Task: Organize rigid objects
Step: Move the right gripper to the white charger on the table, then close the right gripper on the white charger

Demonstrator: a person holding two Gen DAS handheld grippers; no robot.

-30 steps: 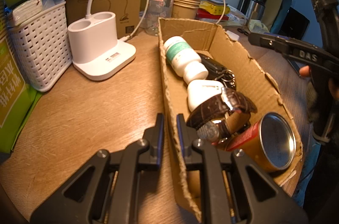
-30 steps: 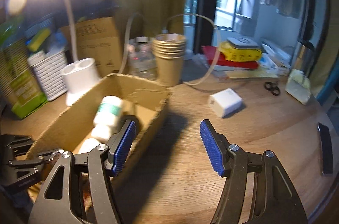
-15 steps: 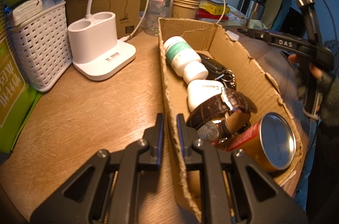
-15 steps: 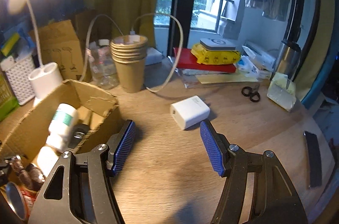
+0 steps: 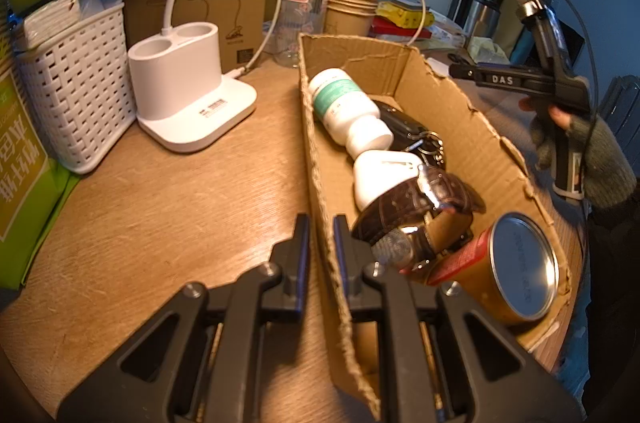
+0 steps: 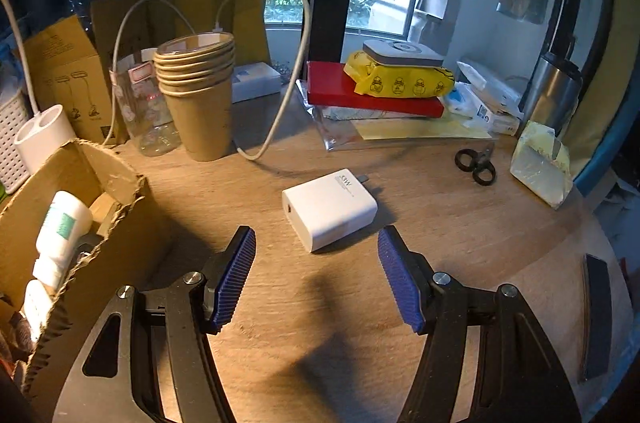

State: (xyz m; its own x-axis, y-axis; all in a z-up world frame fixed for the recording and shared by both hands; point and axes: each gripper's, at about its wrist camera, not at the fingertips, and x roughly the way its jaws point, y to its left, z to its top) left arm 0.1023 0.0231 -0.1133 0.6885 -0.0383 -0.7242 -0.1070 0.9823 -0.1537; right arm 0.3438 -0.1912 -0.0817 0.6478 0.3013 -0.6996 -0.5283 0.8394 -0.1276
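Observation:
My left gripper (image 5: 321, 227) is shut on the left wall of the cardboard box (image 5: 316, 151). In the box lie a white pill bottle (image 5: 344, 107), a black key fob (image 5: 408, 131), a white earbud case (image 5: 380, 175), a brown leather watch (image 5: 420, 211) and a red and gold tin (image 5: 512, 267). My right gripper (image 6: 318, 263) stands open over the wooden table, right of the box (image 6: 120, 223). A white charger (image 6: 330, 209) lies flat just ahead of its blue pads (image 6: 236, 279), untouched. A gloved hand (image 5: 580, 143) holds that gripper.
A stack of paper cups (image 6: 196, 95), a clear bottle (image 6: 148, 111) and a looping white cable (image 6: 296, 63) stand behind the charger. Scissors (image 6: 476, 163), a red book (image 6: 376, 95) and a steel flask (image 6: 552, 95) lie far right. White basket (image 5: 76, 91) and lamp base (image 5: 188, 95) sit left of the box.
My right gripper has swung to the right, away from the box, and dropped a little; the charger now lies close in front of its open fingers. The left gripper has kept still.

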